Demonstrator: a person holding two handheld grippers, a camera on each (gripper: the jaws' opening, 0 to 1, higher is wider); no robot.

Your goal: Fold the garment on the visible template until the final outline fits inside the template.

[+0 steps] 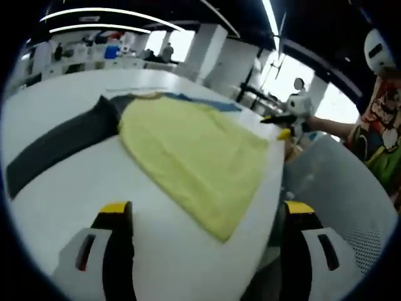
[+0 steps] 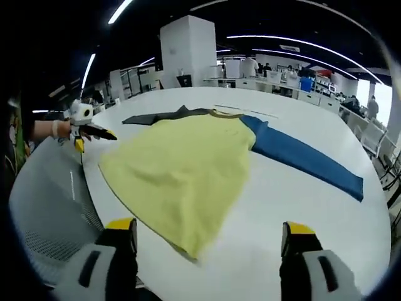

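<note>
Both pairs of jaws stand apart and empty: the left gripper (image 1: pixel 203 216) and right gripper (image 2: pixel 210 232) hover over the white table (image 2: pixel 282 200). Just ahead of each, the garment (image 2: pixel 182 166), yellow-bodied with one dark grey sleeve (image 1: pixel 59 144) and one blue sleeve (image 2: pixel 307 157), lies spread flat on the table, near its edge.

The pale yellow fabric garment body (image 2: pixel 182 166) has one dark grey long sleeve (image 1: pixel 59 141) and one deep blue long sleeve (image 2: pixel 307 157), lying on a plain white glossy surface (image 2: pixel 301 207). Both hand-held grippers, left hand-held gripper (image 1: pixel 203 213) and right hand-held gripper (image 2: pixel 210 232), have yellow-tipped black jaws.
</note>
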